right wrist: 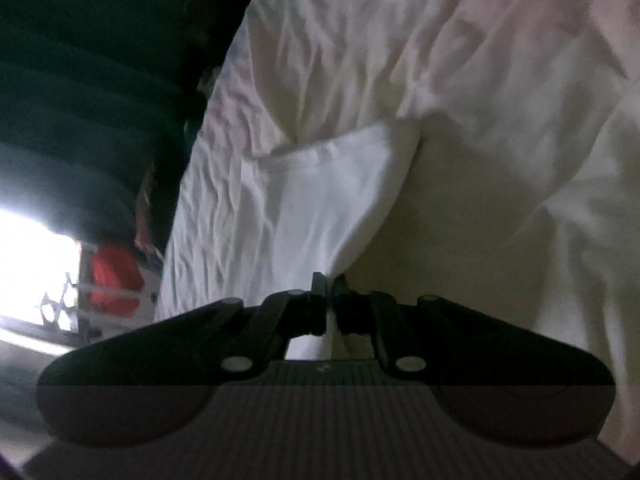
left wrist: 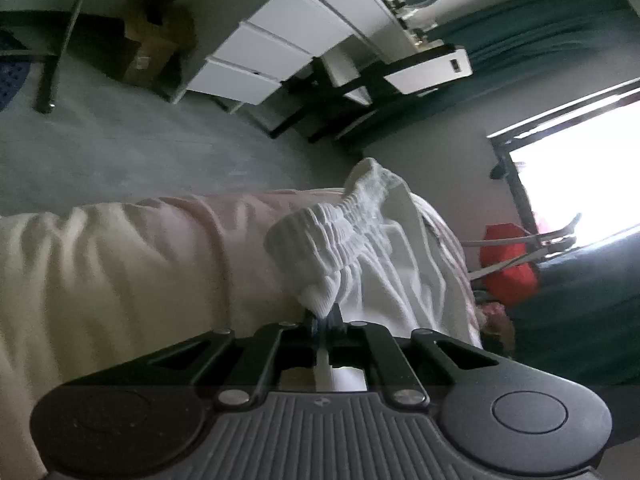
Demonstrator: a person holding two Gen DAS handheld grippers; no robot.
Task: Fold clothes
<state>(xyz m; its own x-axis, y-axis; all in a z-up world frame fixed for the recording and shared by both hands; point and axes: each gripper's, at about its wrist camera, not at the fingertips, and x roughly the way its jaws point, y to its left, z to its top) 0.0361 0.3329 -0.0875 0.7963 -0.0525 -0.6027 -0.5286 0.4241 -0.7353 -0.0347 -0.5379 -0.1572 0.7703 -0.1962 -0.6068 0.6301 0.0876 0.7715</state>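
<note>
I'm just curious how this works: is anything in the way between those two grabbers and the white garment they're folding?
Nothing visible. The left gripper is shut on the ribbed waistband of the garment, and the right gripper is shut on another part of its cloth. It hangs over the bed.

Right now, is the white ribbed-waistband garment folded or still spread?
Neither: the white ribbed-waistband garment hangs bunched, pinched by the left gripper and right gripper, above the cream bedsheet.

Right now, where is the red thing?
In the left wrist view, the red thing sits at the right, beyond the bed, below the bright window.
</note>
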